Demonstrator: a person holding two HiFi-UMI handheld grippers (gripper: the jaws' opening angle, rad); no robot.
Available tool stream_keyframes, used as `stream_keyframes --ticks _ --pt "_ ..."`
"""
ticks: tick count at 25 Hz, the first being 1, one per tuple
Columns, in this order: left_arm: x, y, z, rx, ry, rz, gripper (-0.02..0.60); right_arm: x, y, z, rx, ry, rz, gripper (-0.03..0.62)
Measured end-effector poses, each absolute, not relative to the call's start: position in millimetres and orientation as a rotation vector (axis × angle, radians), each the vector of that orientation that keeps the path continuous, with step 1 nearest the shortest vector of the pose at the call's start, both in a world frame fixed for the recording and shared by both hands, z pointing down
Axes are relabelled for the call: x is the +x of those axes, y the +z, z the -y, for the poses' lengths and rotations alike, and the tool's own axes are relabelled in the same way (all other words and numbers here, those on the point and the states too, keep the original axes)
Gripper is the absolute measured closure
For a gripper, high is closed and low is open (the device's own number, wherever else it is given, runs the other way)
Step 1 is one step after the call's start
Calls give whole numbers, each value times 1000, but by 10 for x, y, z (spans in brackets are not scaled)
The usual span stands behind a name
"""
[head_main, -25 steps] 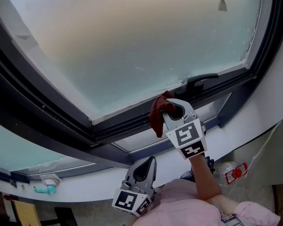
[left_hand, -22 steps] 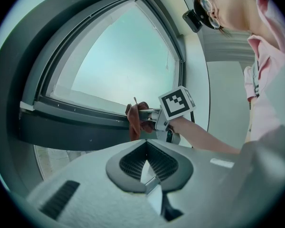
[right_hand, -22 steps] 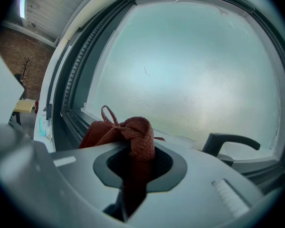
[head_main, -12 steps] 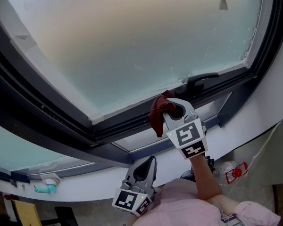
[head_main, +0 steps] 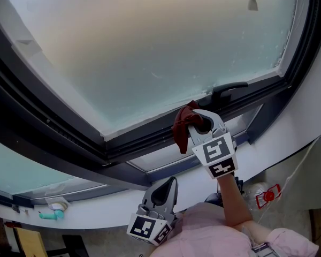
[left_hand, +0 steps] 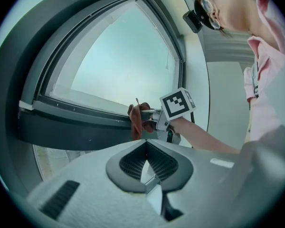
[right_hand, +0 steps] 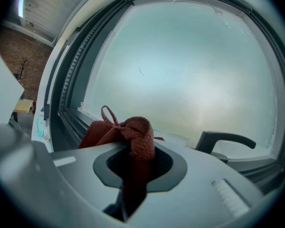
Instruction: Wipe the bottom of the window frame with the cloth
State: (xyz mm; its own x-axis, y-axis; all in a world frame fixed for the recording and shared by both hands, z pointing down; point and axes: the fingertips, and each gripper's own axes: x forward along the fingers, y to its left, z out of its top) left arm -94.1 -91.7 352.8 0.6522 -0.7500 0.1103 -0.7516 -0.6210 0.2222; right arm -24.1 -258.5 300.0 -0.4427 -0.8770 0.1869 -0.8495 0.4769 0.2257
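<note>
A: Where's the cloth [head_main: 181, 130]?
B: Pinched in the right gripper [head_main: 199, 123], by the window frame [head_main: 144, 141]'s bottom. Looks soft, light, floppy; hold its bunched middle. The left gripper [head_main: 173, 182] is closed, empty.

Three cameras set around the window handle [head_main: 228, 91]

The head view looks from behind the person onto the handle. The right gripper view sits close, left of the handle, facing the glass [right_hand: 180, 70]. The left gripper view looks from farther back. All three share the window frame [left_hand: 76, 115].
</note>
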Motion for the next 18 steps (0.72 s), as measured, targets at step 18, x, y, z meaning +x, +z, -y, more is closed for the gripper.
stream_keyframes --ticks 18 --pt "-1074 3422 723 2612 -72 1251 584 -33 2885 2425 1475 -196 2649 531"
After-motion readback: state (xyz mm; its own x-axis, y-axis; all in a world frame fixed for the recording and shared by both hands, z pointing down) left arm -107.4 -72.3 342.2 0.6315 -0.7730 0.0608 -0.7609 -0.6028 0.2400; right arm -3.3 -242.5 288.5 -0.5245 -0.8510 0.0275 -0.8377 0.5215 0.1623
